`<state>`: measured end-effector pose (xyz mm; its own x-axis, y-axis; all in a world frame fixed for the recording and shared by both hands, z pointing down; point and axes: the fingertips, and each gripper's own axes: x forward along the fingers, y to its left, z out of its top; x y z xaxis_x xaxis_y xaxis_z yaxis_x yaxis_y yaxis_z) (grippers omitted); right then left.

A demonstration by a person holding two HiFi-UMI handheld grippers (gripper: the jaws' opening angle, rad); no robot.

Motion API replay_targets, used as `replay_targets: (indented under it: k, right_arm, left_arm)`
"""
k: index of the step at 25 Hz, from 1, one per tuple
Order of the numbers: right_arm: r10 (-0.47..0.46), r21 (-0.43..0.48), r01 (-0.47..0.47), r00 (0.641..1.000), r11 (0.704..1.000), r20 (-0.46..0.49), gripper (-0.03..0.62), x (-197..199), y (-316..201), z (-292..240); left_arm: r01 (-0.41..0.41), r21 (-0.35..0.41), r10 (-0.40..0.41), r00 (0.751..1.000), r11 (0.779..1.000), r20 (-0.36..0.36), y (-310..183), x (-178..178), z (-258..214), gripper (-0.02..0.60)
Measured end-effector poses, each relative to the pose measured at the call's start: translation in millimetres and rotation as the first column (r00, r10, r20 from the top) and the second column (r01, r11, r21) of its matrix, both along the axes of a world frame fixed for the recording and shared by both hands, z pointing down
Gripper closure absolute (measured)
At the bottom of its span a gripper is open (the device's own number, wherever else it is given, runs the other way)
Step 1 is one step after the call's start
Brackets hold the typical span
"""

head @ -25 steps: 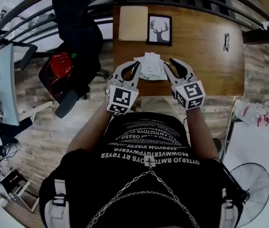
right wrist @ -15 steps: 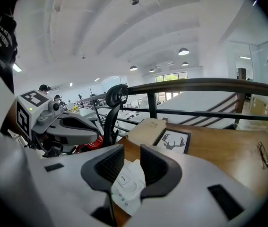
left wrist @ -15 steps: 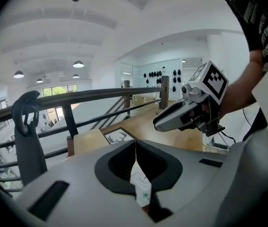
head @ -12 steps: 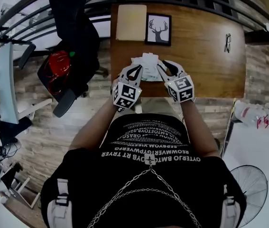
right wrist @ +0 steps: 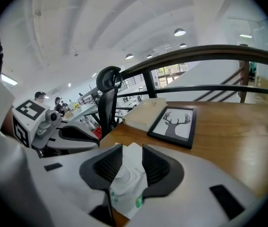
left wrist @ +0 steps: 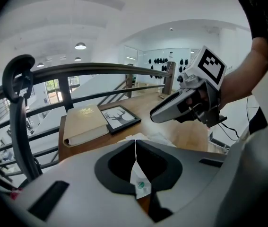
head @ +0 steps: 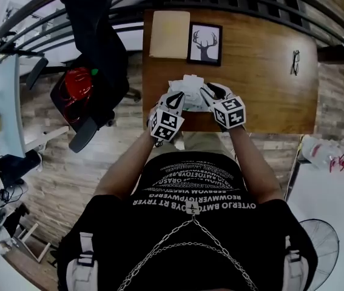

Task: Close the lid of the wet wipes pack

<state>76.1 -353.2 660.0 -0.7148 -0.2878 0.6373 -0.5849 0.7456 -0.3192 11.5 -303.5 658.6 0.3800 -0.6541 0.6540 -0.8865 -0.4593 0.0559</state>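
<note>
The white wet wipes pack (head: 190, 88) lies crumpled near the front edge of the wooden table (head: 263, 71), between my two grippers. My left gripper (head: 175, 99) is shut on a thin edge of the pack (left wrist: 141, 183), its jaw tips meeting above it (left wrist: 135, 143). My right gripper (head: 210, 93) has just been opening its jaws. They stand apart (right wrist: 132, 148) with the pack (right wrist: 126, 183) and its round lid area between the pads. I cannot see the lid's state clearly. Each gripper view also shows the other gripper beside the pack.
A tan book (head: 170, 26) and a framed deer picture (head: 205, 43) lie at the table's far left. Glasses (head: 295, 62) sit at the far right. A railing runs behind the table. A black chair (head: 96, 35) with a red bag (head: 77, 90) stands to the left.
Both grippers have sunk toward the tabletop together with the pack and drawn closer to each other. The pack now sits lower, near the table's front edge.
</note>
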Motion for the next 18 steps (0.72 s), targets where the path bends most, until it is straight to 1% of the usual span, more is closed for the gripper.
replay_targets:
  k: [6, 10, 13, 18]
  right_arm:
    - [-0.023, -0.047, 0.022, 0.999, 0.999, -0.024, 0.433, -2.0, -10.0, 25.7]
    - [-0.053, -0.110, 0.048, 0.998, 0.993, -0.046, 0.396, -6.9, -11.5, 48.0]
    - [-0.052, -0.175, 0.041, 0.997, 0.984, -0.056, 0.362, -8.1, -14.3, 67.4]
    - [-0.034, -0.233, 0.020, 0.998, 0.972, -0.056, 0.358, -9.6, -18.0, 83.7]
  left_arm:
    - [0.022, -0.052, -0.023, 1.000, 0.998, -0.005, 2.2, -0.5, 20.8, 0.552]
    - [0.046, -0.080, -0.047, 0.999, 0.996, -0.012, 3.0, -1.1, 32.6, 0.552]
    - [0.051, -0.088, -0.052, 0.999, 0.995, -0.009, 2.5, 0.8, 38.5, 0.552]
    - [0.046, -0.104, -0.046, 0.999, 0.994, -0.001, 3.5, 3.7, 44.0, 0.552]
